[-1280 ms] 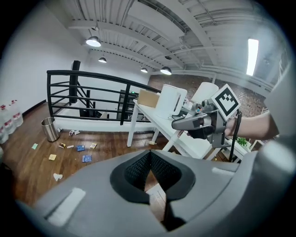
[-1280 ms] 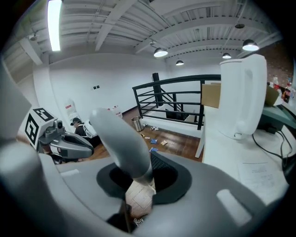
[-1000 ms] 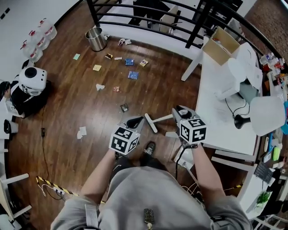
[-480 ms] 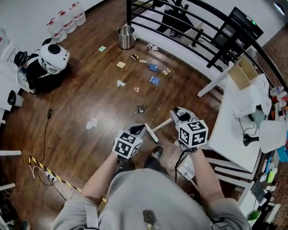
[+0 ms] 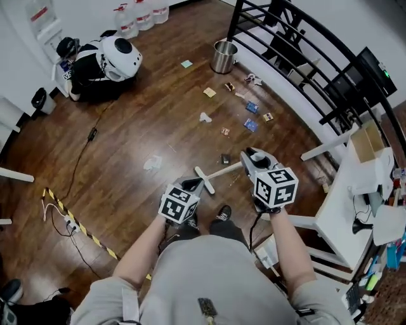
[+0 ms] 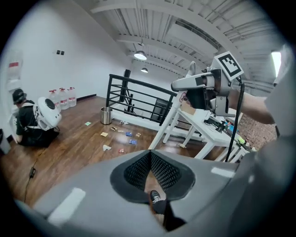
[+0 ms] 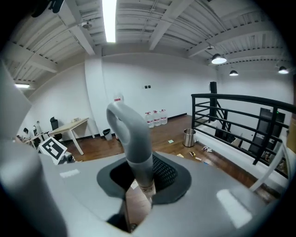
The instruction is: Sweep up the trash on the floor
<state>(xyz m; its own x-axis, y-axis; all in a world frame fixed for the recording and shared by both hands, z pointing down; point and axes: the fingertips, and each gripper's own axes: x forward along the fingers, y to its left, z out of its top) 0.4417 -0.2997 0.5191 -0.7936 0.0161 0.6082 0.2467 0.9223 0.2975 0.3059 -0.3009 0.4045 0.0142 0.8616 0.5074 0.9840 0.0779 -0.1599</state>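
One bin [image 5: 223,56] shifted right, three jugs [image 5: 143,16] — one broom [image 5: 222,170]

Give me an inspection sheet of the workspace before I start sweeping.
Surface: dark wood floor.
Job's things: broom; trash scattered near the bin.
Clutter: jugs by the wall.
Grippers: left gripper shut, nothing between its fingers; right gripper shut on the broom's handle.
Cables: black cable on the floor; power strip by striped tape.
Surroundings: railing, desk, seated person.
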